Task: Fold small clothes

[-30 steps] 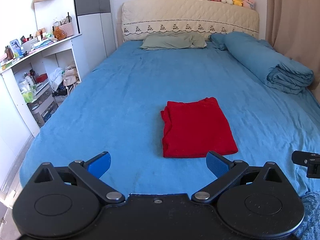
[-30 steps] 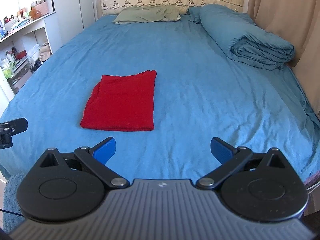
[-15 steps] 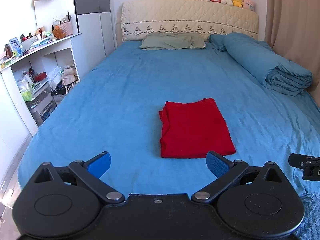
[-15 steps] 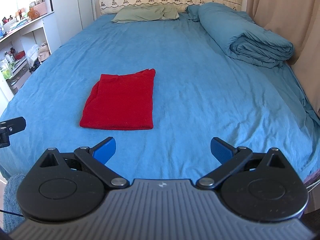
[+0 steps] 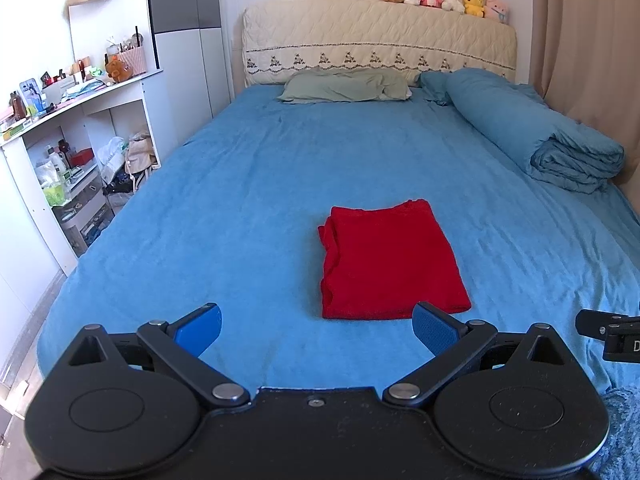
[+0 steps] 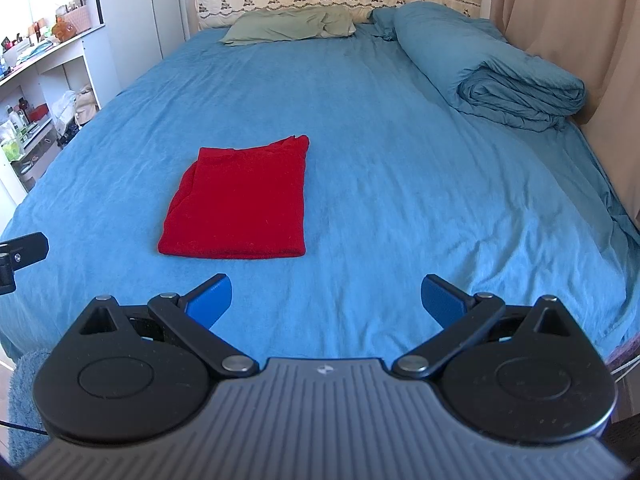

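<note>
A red garment (image 5: 390, 258) lies folded into a flat rectangle on the blue bed sheet (image 5: 248, 216), near the foot of the bed. In the right wrist view the same red garment (image 6: 240, 200) sits left of centre. My left gripper (image 5: 316, 326) is open and empty, held back from the garment's near edge. My right gripper (image 6: 326, 300) is open too, with nothing between its blue pads, off to the garment's right and short of it. A piece of the right gripper (image 5: 612, 332) shows at the left view's right edge.
A rolled blue duvet (image 5: 536, 132) lies along the bed's right side and a green pillow (image 5: 348, 88) at the headboard. White shelves (image 5: 60, 160) crowded with small items stand left of the bed. A beige curtain (image 6: 568, 20) hangs on the right.
Both grippers have drawn back a little from the bed, so the red garment sits slightly farther away. The garment itself has not moved, and the jaws stay open.
</note>
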The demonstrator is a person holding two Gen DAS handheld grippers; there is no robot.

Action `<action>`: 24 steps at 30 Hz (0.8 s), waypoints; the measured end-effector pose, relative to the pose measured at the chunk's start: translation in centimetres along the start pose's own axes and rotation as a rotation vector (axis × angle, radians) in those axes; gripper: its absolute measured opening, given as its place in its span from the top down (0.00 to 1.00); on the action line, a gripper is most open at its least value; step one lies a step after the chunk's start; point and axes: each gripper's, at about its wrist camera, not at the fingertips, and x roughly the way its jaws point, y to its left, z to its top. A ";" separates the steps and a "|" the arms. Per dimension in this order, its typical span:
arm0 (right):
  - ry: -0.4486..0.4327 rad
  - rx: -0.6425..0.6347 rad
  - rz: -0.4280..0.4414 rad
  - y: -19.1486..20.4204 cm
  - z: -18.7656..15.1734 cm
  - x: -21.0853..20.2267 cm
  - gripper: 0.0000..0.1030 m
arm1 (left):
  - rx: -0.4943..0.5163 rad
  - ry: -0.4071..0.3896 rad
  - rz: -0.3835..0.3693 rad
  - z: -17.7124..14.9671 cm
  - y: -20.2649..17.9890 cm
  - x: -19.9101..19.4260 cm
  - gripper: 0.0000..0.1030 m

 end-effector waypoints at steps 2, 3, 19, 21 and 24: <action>0.000 0.003 0.001 0.0 -0.1 0.0 0.00 | 0.000 -0.001 -0.003 0.0 0.0 -0.1 0.00; 0.000 0.005 0.001 0.0 -0.1 0.0 0.00 | 0.001 -0.002 -0.003 0.0 0.1 -0.1 0.00; -0.004 0.004 -0.011 0.1 -0.1 -0.3 0.00 | 0.006 -0.010 -0.004 0.3 0.3 -0.4 0.00; -0.004 0.004 -0.012 0.1 -0.1 -0.3 0.00 | 0.003 -0.014 -0.006 0.3 0.3 -0.4 0.00; -0.004 0.006 -0.013 0.1 -0.1 -0.3 0.00 | -0.004 -0.020 -0.004 0.4 0.4 -0.5 0.00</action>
